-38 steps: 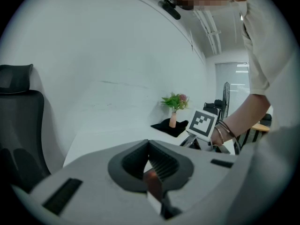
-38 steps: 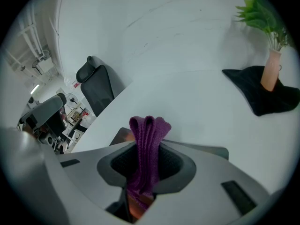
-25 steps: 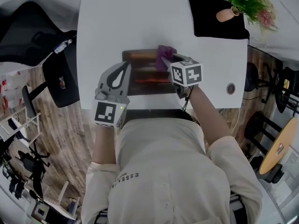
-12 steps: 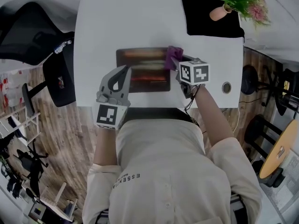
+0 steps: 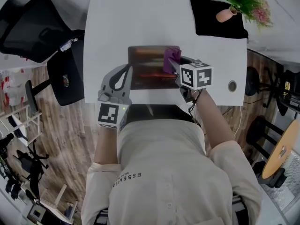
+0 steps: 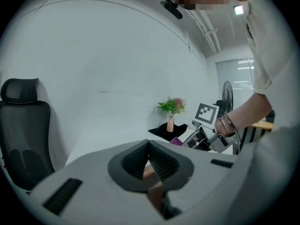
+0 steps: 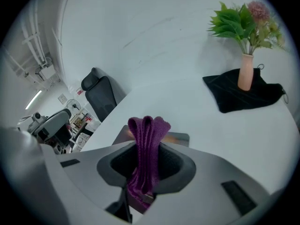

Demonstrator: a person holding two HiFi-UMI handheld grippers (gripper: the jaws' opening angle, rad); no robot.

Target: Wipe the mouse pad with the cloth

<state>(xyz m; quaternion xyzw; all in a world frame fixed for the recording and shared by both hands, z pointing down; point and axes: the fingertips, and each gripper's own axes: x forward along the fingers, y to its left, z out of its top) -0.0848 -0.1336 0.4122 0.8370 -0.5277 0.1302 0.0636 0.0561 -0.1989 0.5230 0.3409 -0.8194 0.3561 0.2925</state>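
A dark brown mouse pad [image 5: 149, 74] lies flat on the white table [image 5: 122, 27]. My right gripper [image 5: 175, 65] is shut on a folded purple cloth [image 5: 170, 60], which rests on the pad's right part. In the right gripper view the cloth [image 7: 147, 135] stands up between the jaws of the right gripper [image 7: 146, 149], with the pad [image 7: 179, 137] just behind. My left gripper [image 5: 127, 71] sits at the pad's left edge. In the left gripper view the left gripper [image 6: 150, 148] has its jaws together, and a brown strip of pad [image 6: 153, 191] shows through the slit below.
A black cloth [image 5: 213, 25] with a vase of green plants [image 5: 227, 14] lies at the table's far right corner. A round cable hole [image 5: 232, 86] is near the right edge. A black office chair [image 5: 33, 29] stands left of the table.
The right gripper slid the cloth to the pad's right edge, then came back a little leftward. The left gripper shifted left to the pad's left edge. The pad stayed put.
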